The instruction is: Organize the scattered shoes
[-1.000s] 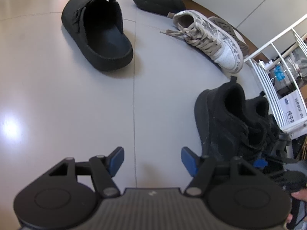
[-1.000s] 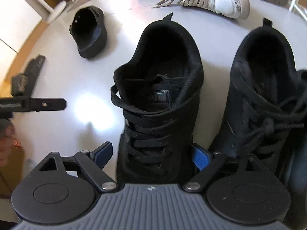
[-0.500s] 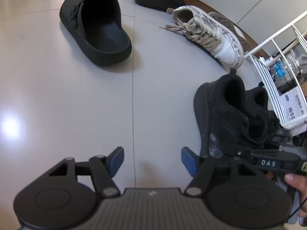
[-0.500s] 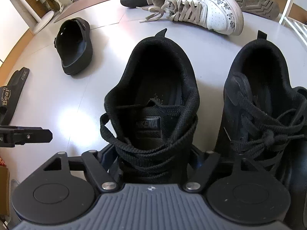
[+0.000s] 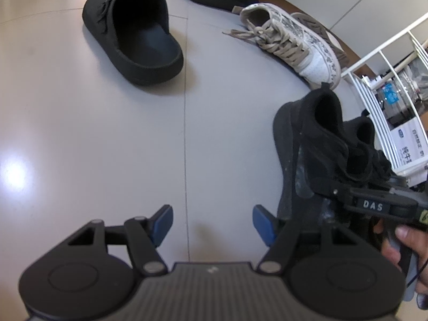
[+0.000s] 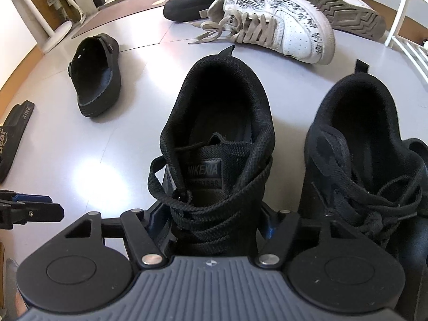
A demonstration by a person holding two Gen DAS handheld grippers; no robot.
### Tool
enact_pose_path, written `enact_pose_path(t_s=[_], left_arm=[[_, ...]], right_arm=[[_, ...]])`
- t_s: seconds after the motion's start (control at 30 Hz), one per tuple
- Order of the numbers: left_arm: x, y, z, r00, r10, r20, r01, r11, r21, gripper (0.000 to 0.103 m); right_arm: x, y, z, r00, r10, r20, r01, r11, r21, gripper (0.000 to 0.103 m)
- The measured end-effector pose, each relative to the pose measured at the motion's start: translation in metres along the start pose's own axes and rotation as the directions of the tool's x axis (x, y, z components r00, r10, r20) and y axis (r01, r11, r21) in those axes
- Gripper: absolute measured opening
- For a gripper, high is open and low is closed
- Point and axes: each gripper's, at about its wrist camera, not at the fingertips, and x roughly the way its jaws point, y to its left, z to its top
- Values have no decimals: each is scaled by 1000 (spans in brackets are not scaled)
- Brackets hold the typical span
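Since a second ago our right gripper [image 6: 211, 223] has narrowed its jaws from standing wide beside the black sneaker [image 6: 216, 144] to closing on its laced midfoot, and the shoe's sides now sit squeezed between the pads; the sneaker looms a little larger and nearer in the right wrist view. Our left gripper [image 5: 212, 223] has stayed put, jaws spread over bare floor [image 5: 107, 133] with nothing between them.

The held sneaker stands upright in the middle of the scene, heel pointing far, its twin [image 6: 358, 144] just to the right and near the white rack [image 5: 385, 85]. Farther off lie a black clog [image 5: 133, 32], a patterned white sneaker [image 6: 275, 24] and a second dark clog [image 6: 192, 2].

We judge the step in hand is securing this shoe to set it beside its twin. To do it well, we should let the pads settle firmly on the shoe's sides rather than on loose laces, lift level so the toe does not drag, and place it parallel to the twin without knocking it.
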Motion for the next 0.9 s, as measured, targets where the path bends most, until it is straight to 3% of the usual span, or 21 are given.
enact_pose_path(t_s=[0.53,0.7,0.9], left_arm=[[1,0,2,1000,-3,5,3,1000,-3,69],[2,0,2,1000,-1,4,1,1000,0,69],[3,-1,3,1000,-2,6,2,1000,4,69]], right_arm=[[-13,-20,-16,999,-9,-35,11,999,40,70],[-16,-24,-17,998,17,-68,-14,998,54,78],[-32,-23,-22,998,23,-67,-22,999,23,79]])
